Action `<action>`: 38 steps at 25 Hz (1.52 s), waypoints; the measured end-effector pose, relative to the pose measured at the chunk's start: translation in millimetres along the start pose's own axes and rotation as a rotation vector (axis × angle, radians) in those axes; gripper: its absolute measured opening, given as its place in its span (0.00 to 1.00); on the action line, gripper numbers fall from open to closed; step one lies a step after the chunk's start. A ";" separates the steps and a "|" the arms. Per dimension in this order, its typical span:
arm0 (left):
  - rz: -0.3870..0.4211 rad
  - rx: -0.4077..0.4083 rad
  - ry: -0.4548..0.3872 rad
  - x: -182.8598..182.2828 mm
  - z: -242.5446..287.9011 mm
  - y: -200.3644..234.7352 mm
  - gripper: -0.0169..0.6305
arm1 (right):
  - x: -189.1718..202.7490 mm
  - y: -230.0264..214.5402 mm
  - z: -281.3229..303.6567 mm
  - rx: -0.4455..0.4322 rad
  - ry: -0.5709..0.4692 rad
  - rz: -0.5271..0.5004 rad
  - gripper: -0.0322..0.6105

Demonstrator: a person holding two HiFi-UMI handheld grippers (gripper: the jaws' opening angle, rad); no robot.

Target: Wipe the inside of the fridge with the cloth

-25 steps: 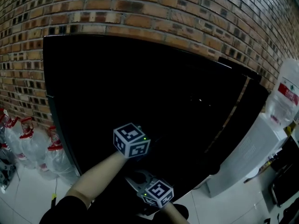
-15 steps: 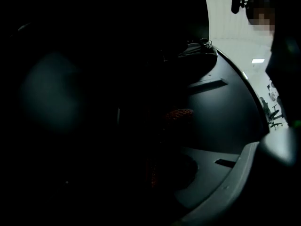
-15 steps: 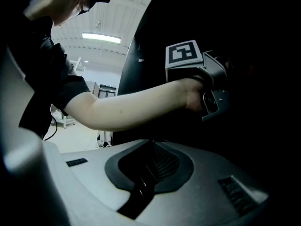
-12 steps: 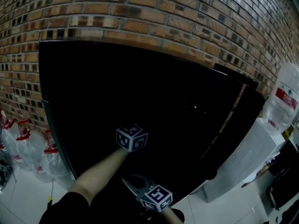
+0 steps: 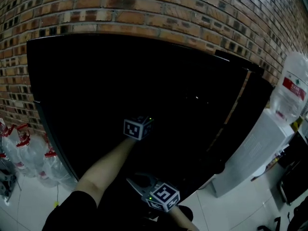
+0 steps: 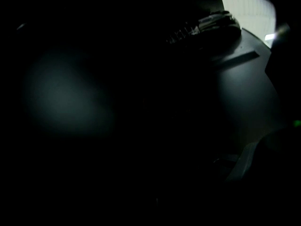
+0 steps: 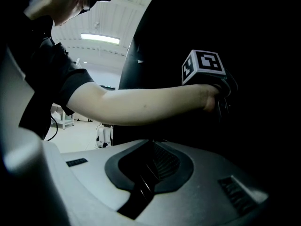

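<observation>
The fridge (image 5: 120, 81) fills the head view as a black opening against the brick wall; its inside is too dark to read. A bare forearm reaches into it, ending at the left gripper's marker cube (image 5: 138, 127); the jaws beyond the cube are lost in the dark. The left gripper view is almost black, and no cloth shows in any frame. My right gripper (image 5: 132, 181) hangs low in front of the fridge with its grey jaws together. In the right gripper view those jaws (image 7: 149, 161) meet, nothing between them, and the left arm with its cube (image 7: 203, 66) crosses above.
Several water bottles (image 5: 19, 148) with red caps stand on the tiled floor at the left. A white water dispenser (image 5: 250, 158) with a bottle (image 5: 291, 93) on top stands right of the fridge. The brick wall (image 5: 144, 8) is behind.
The left arm has pushed deeper into the fridge; its cube has moved up in the picture and looks smaller. The right gripper has stayed in place.
</observation>
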State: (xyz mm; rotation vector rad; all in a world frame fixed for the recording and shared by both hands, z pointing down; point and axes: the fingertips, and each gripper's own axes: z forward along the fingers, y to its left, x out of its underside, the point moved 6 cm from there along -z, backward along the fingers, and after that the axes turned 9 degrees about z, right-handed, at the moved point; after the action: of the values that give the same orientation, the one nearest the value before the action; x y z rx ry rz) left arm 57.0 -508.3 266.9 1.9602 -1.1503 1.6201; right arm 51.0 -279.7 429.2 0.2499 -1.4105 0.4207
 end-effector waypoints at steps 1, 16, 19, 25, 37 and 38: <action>0.010 0.004 0.001 1.3 1.2 1.4 0.11 | 0.7 0.0 -0.7 0.004 0.001 -0.003 0.09; -0.089 0.200 -0.085 -25.7 -89.9 -44.9 0.11 | 13.0 32.3 -5.0 -0.031 0.043 -0.017 0.09; -0.105 0.356 -0.109 -37.6 -109.3 -74.8 0.11 | 17.2 52.0 -3.0 -0.070 0.052 -0.024 0.09; -0.100 0.646 -0.121 -43.6 -150.1 -129.5 0.11 | 9.7 81.9 -6.5 -0.137 0.068 -0.020 0.09; -0.152 0.559 -0.010 6.4 -124.3 -128.5 0.11 | 27.6 73.5 -13.7 -0.121 0.071 -0.015 0.09; -0.154 0.531 -0.003 9.5 -119.2 -123.8 0.11 | 27.6 69.4 -14.0 -0.112 0.065 -0.011 0.09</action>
State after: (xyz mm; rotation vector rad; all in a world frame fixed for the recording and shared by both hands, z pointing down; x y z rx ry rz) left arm 73.9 -352.2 337.3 2.2908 -0.5806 1.9793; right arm 36.8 -207.7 448.8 0.1516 -1.3639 0.3368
